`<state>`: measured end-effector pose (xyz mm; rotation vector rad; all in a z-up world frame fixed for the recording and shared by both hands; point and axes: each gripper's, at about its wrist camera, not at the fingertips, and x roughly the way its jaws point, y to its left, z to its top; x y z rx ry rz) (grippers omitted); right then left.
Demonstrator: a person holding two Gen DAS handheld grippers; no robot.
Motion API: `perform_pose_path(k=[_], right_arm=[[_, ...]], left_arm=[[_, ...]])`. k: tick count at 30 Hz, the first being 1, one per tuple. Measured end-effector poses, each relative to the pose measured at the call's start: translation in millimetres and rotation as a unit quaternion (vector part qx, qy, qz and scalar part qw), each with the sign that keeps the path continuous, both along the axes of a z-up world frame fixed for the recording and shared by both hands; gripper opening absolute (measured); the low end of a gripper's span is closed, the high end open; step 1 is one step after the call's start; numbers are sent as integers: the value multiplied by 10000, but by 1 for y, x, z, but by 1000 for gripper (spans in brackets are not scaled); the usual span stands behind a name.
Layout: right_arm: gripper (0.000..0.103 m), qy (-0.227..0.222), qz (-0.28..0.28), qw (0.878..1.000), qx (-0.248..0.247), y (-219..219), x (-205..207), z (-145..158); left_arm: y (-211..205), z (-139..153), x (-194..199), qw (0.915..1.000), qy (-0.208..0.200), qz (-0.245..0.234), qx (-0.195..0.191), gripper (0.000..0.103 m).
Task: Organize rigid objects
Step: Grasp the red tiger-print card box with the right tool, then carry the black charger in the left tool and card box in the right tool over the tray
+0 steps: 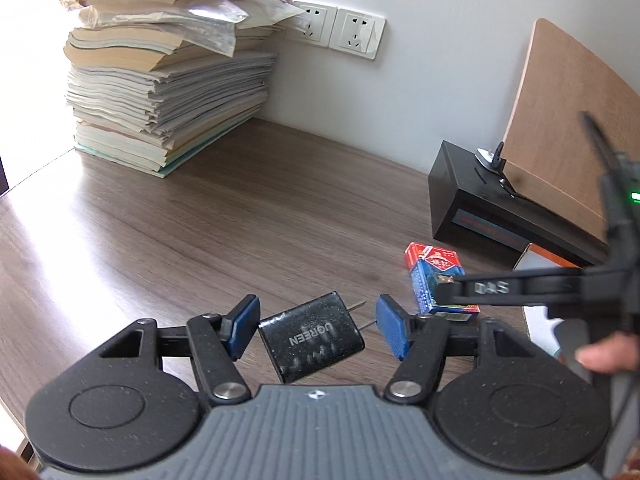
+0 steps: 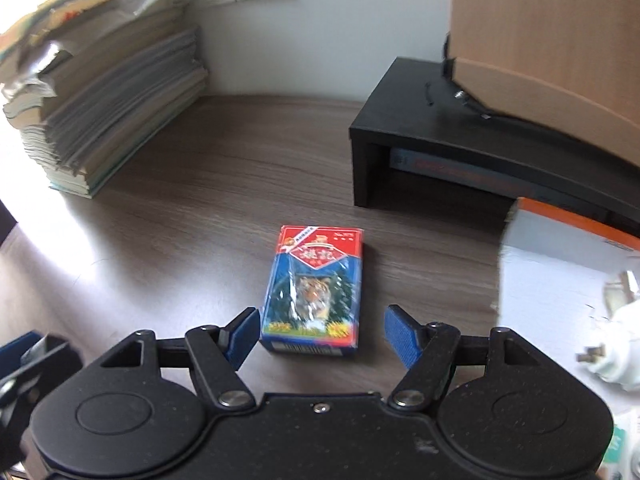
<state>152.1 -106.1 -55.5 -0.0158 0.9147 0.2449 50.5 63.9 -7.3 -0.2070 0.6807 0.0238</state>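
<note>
Black charger (image 1: 311,337): between spread left gripper (image 1: 316,326) fingers, ungrasped; square up before closing. Card box (image 2: 314,292): right gripper (image 2: 320,334) spread, straddling; centre first.

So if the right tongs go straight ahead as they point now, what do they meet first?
The playing card box: it lies flat on the desk, its near end already between the open right tongs. Beyond it, probably bare desk up to the wall.
</note>
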Motion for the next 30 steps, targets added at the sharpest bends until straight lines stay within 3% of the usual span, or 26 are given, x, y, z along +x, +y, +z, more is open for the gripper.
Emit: perform_pose_path(k=[4, 5, 6, 12, 22, 30], right_arm=[[82, 122, -5, 9995, -302, 23, 20, -15], [77, 112, -68, 9993, -352, 25, 22, -18], [71, 27, -157, 9992, -365, 25, 23, -18], [71, -14, -214, 9995, -243, 22, 14, -15], [71, -434, -119, 9990, 13, -3, -41, 30], [71, -649, -413, 9970, 51, -42, -83, 56]], left_arm=[[6, 0, 7, 10000, 60, -20, 39, 65], [7, 0, 10, 10000, 66, -22, 49, 65], [8, 0, 12, 9999, 73, -25, 68, 65], [16, 2, 17, 10000, 92, -20, 27, 65], [-4, 11, 20, 9997, 21, -233, 58, 65], [-43, 28, 10, 9982, -184, -577, 43, 65]])
